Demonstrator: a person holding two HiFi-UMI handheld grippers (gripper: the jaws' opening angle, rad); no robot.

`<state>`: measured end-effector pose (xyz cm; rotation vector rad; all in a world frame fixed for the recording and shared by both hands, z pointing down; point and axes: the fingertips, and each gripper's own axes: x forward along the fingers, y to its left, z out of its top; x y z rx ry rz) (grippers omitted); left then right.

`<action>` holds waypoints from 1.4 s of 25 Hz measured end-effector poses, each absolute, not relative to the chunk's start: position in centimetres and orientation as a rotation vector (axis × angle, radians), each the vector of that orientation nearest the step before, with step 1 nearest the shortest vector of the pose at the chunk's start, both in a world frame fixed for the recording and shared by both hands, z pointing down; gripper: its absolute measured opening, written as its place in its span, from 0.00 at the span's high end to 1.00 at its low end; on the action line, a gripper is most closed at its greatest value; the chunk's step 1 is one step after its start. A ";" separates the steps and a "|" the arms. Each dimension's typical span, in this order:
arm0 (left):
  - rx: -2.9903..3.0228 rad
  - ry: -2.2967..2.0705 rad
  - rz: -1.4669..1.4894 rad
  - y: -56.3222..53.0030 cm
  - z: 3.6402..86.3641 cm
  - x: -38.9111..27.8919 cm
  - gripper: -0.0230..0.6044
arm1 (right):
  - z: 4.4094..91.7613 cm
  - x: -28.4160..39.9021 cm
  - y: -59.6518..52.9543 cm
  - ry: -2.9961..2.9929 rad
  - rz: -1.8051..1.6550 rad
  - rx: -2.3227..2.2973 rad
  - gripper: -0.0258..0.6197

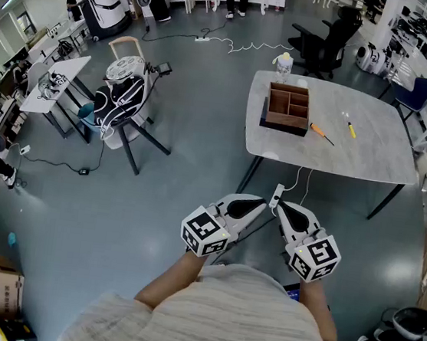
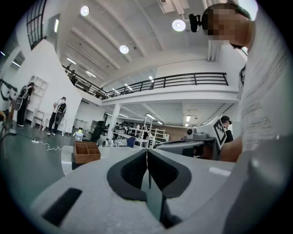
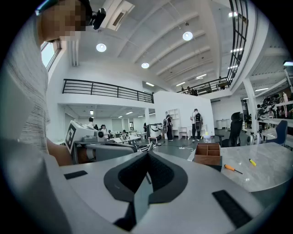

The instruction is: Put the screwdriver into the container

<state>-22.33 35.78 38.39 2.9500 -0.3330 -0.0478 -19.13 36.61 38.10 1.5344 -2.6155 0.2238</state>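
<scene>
So far nothing has been picked up. From the head view, the left gripper [image 1: 251, 207] and right gripper [image 1: 291, 214] are held close together in front of the person, well apart from the table [image 1: 369, 158]. On the table an orange-handled screwdriver [image 1: 321, 132] lies just beside the wooden container [image 1: 287, 109], with a yellow-handled tool [image 1: 350, 127] near it.

The left gripper view shows the left gripper's [image 2: 147, 157] jaws pressed together on nothing, with the container [image 2: 86, 152] far ahead.

The right gripper view shows the right gripper [image 3: 147, 155] likewise closed and empty; the screwdriver [image 3: 232, 168] lies on the tabletop right of the container [image 3: 207, 154].

The step in hand looks like the approach. The next move calls for walking to the table, parting one gripper's jaws and closing them on the handle.
</scene>
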 end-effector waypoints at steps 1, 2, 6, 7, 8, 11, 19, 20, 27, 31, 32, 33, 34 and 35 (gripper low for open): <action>2.950 -0.326 -0.041 35.9 38.5 -22.5 0.94 | 38.1 -19.3 36.7 -2.613 0.227 1.537 0.94; 2.949 -0.319 -0.035 36.0 38.5 -22.6 0.94 | 38.1 -19.4 36.7 -2.612 0.229 1.539 0.94; 2.948 -0.306 -0.018 36.1 38.8 -23.3 0.94 | 38.1 -20.4 36.7 -2.615 0.230 1.527 0.94; 2.947 -0.306 -0.015 36.1 38.9 -23.5 0.94 | 38.1 -20.6 36.7 -2.616 0.228 1.523 0.94; 2.945 -0.306 -0.014 36.0 39.0 -23.6 0.94 | 38.2 -20.7 36.7 -2.616 0.227 1.521 0.94; 2.945 -0.305 -0.013 35.9 39.2 -24.1 0.94 | 38.4 -21.1 36.7 -2.610 0.231 1.523 0.94; 2.940 -0.278 0.001 35.8 40.0 -25.4 0.94 | 39.1 -23.0 36.6 -2.661 0.289 1.492 0.94; 2.941 -0.274 0.004 35.8 40.1 -25.5 0.94 | 39.2 -23.4 36.6 -2.676 0.311 1.484 0.94; 2.959 -0.229 0.039 36.7 40.6 -26.2 0.94 | 40.3 -25.7 37.2 -2.650 0.287 1.436 0.94; 2.957 -0.189 0.049 37.7 40.4 -26.9 0.94 | 39.8 -26.2 38.0 -2.670 0.264 1.446 0.94; 2.958 -0.178 0.052 37.9 40.4 -27.0 0.94 | 39.7 -26.3 38.1 -2.670 0.257 1.449 0.94; 2.957 -0.170 0.051 38.0 40.4 -27.1 0.94 | 39.7 -26.2 38.2 -2.667 0.251 1.455 0.94; 2.955 -0.164 0.048 38.0 40.6 -27.1 0.94 | 39.8 -26.1 38.2 -2.661 0.247 1.465 0.94; 2.951 -0.161 0.040 38.0 40.8 -27.1 0.94 | 40.1 -25.9 38.3 -2.653 0.246 1.477 0.94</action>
